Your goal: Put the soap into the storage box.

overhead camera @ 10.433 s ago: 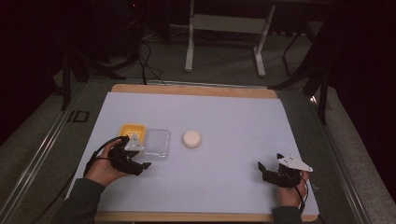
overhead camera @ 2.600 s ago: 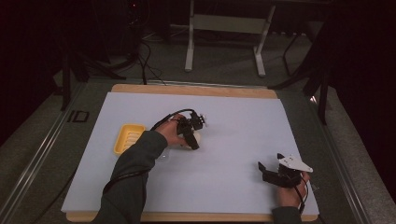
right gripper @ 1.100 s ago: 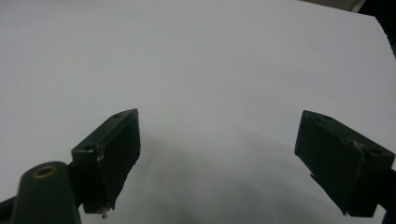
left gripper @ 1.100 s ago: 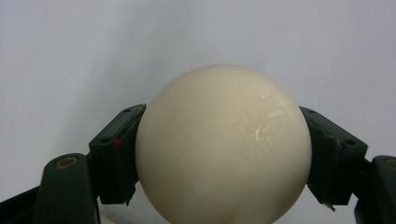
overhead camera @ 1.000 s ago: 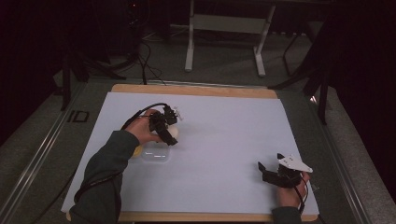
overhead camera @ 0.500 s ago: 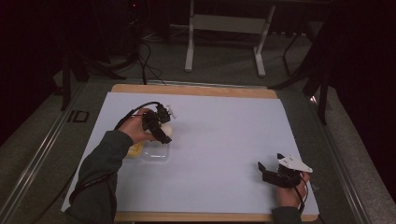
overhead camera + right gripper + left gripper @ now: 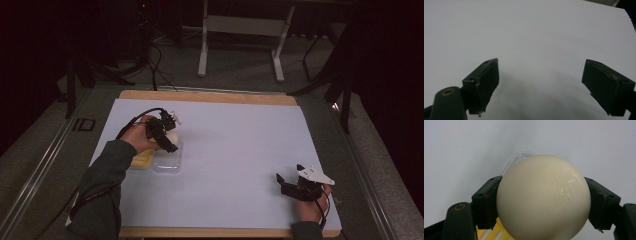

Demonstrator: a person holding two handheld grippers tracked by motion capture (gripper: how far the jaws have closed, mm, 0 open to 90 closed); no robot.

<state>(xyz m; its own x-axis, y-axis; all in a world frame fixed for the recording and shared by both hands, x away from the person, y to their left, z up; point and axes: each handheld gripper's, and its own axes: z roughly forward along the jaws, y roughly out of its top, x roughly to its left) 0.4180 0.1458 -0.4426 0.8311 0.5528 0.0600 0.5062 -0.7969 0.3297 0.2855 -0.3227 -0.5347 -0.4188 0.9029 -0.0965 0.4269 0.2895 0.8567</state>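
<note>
Work in hand: the left tool [image 7: 169, 140] is carrying a cream ball [image 7: 543, 197] toward the clear container [image 7: 167, 160] on the table [image 7: 225, 150].
Left tool: its jaws are pressing on the ball from both sides, holding it at about half their spread.
Right tool: the right tool [image 7: 292, 187] is resting near the table's front right corner with its jaws spread wide and nothing between them.
Ball's place: it is hanging in the left tool's grip just above the far rim of the clear container, not yet inside as far as I can judge.
Done: the ball is already picked up and brought next to the container.
Left to do: judging by how things lie, the ball is waiting to be lowered into the container and released; the yellow lid [image 7: 141, 159] just beside the container is not yet on it.
High view is giving: the layout, with container and lid side by side and the two hands well apart.
Left gripper view is giving: the grip itself, the ball's glossy surface with faint scuffs, a curve of the clear rim [image 7: 515, 160] behind it and a yellow corner [image 7: 495, 233] below.
Right gripper view is giving: the open jaws over bare white table.
</note>
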